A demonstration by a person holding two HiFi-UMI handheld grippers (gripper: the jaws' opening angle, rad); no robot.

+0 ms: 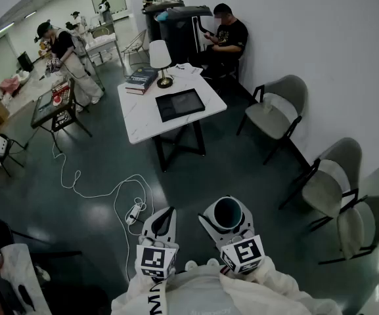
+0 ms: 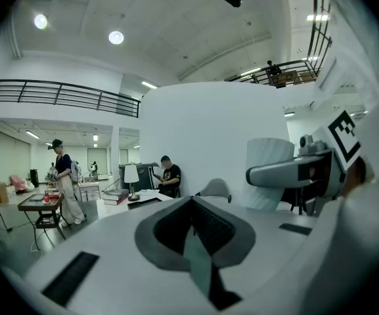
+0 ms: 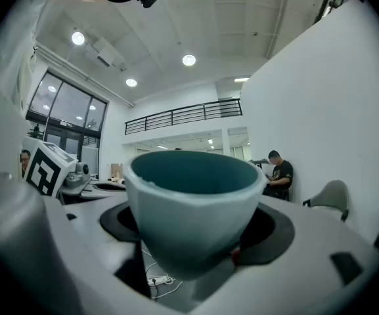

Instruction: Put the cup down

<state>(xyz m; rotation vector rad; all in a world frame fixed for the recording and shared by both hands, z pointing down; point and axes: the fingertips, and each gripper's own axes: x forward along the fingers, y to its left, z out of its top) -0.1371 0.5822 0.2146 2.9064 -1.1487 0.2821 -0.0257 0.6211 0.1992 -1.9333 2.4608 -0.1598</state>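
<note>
A pale cup [image 1: 228, 213] with a teal inside stands upright between the jaws of my right gripper [image 1: 227, 210], which is shut on it. In the right gripper view the cup [image 3: 192, 202] fills the middle, and the dark pads [image 3: 274, 231] press against its lower sides. My left gripper [image 1: 163, 220] is held beside it to the left, with its jaws closed together and nothing between them. In the left gripper view the pads [image 2: 192, 231] meet in a line, and the cup [image 2: 268, 172] shows to the right. Both grippers are held in the air above the dark floor, well short of the white table [image 1: 143, 123].
On the table are a lamp [image 1: 159, 58], stacked books [image 1: 140, 81] and a black tray [image 1: 180, 104]. Three grey chairs [image 1: 278, 110] line the right wall. A white cable with a power strip [image 1: 133, 212] lies on the floor. One person sits [image 1: 225, 38] behind the table, and another stands [image 1: 67, 54] at the left.
</note>
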